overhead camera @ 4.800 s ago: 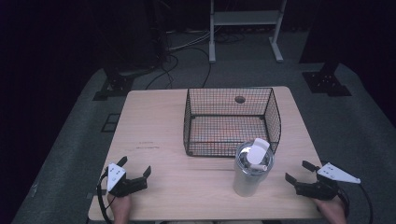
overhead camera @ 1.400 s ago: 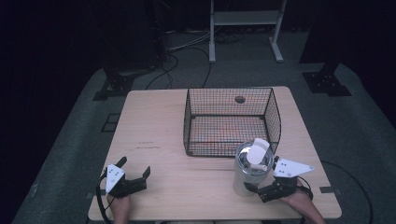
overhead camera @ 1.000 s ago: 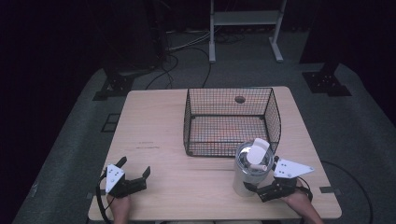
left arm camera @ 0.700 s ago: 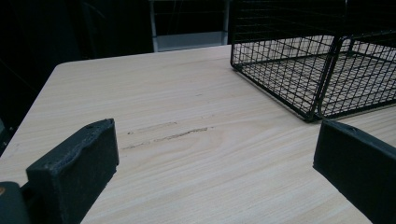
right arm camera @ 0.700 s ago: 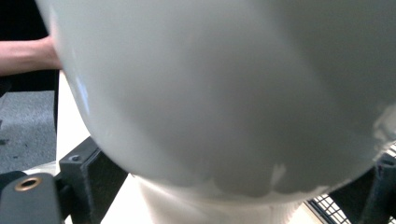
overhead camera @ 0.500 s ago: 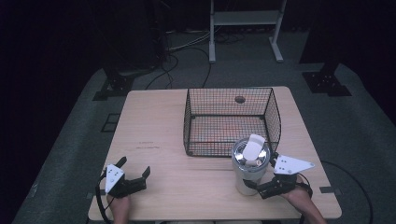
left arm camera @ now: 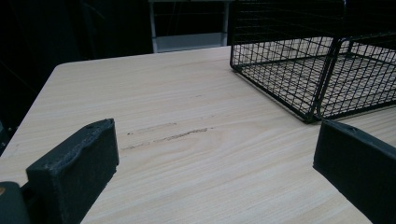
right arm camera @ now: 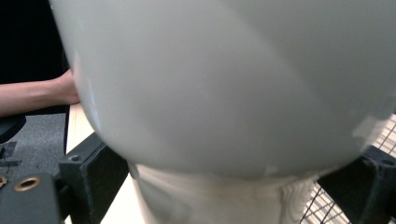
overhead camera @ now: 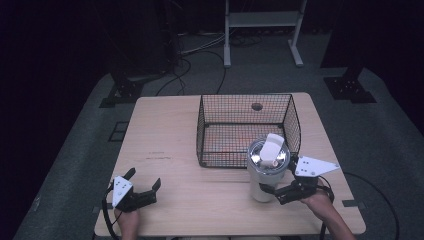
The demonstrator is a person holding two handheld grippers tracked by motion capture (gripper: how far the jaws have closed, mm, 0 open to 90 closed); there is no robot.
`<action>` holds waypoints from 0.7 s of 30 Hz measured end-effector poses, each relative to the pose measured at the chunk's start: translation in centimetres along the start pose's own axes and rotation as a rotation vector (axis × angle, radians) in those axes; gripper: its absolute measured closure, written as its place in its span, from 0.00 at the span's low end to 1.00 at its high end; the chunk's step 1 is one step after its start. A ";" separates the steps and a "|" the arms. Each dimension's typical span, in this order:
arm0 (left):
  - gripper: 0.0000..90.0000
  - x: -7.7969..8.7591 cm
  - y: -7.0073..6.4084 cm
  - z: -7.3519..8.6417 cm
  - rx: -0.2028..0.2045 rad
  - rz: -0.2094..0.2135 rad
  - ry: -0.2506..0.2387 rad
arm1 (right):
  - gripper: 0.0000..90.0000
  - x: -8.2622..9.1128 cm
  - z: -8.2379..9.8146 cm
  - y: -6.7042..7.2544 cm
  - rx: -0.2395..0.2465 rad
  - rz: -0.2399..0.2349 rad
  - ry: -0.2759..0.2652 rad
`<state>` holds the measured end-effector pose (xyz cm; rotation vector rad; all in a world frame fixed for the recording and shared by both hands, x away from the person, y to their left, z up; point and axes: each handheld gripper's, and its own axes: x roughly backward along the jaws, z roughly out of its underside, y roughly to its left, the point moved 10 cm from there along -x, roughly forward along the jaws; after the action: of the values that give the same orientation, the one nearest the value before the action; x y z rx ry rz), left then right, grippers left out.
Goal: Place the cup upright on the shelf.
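Currently, the white tumbler (overhead camera: 266, 170) stands upright on the wooden table (overhead camera: 175, 125), just in front of the near right corner of the black wire basket (overhead camera: 247, 127). Its clear lid carries a white flip tab and faces up toward the high view.

The right gripper (overhead camera: 278, 192) is positioned at the tumbler's lower right side. Its jaws sit on either side of the narrower lower body. In the right gripper view, the tumbler (right arm camera: 224, 84) lies very close to the camera, with one black jaw at each lower corner and the wide upper body bulging above them. The jaws bracket the body closely; whether they press on it cannot be told. The grey three-cornered plate sits on top of this gripper, and a cable trails off to the right across the floor.

The left gripper (overhead camera: 144, 192) rests on the table near the front left corner, well apart from the tumbler and the basket. Its jaws are spread wide with nothing between them. In the left gripper view, bare table (left arm camera: 187, 140) shows between the jaws, and the basket (left arm camera: 303, 70) stands beyond at the upper right.
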<state>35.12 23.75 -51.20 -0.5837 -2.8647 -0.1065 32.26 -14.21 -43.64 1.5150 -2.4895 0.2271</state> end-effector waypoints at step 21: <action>0.00 0.0 0.0 -0.1 0.010 0.004 -0.006 | 0.10 -1.3 -7.3 -1.6 0.037 -0.036 -0.047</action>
<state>35.14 23.78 -51.14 -0.5889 -2.8683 -0.0893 35.03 -12.01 -36.94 1.5967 -2.5047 0.2361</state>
